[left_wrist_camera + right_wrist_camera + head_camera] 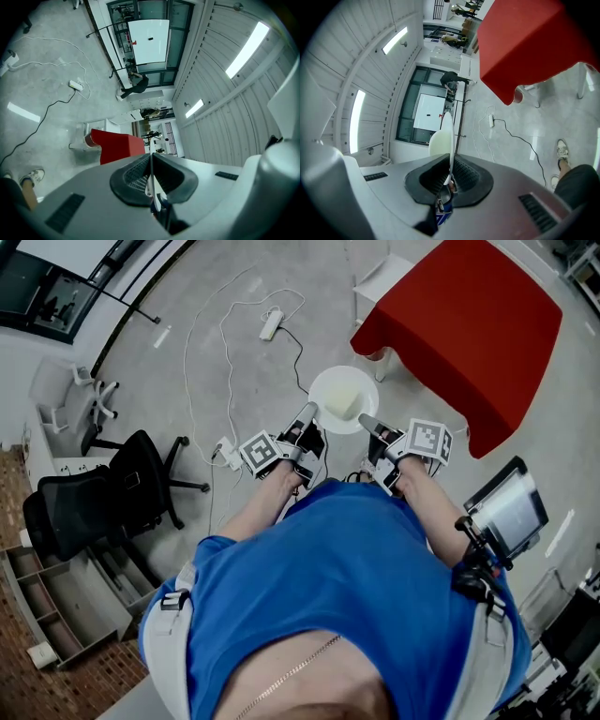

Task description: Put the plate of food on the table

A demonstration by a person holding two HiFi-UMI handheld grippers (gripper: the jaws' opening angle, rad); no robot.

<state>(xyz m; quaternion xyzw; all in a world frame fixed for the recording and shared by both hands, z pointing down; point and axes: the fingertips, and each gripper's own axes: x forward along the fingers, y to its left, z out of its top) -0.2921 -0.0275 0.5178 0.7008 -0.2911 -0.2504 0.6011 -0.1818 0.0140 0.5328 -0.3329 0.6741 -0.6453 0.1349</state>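
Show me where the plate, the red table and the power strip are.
plate (328, 382): head view, bare upper-left part by its rim.
red table (469, 324): head view, middle of its red top.
power strip (271, 324): head view, middle of its white body.

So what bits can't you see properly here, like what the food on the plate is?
- Food: head view, a pale lump, too small to name.
- Plate: both gripper views show it edge-on, so its top is hidden.
- Tabletop: head view, the red cloth covers it.
- Left tongs and right tongs: head view, too small to show their grip on the rim.
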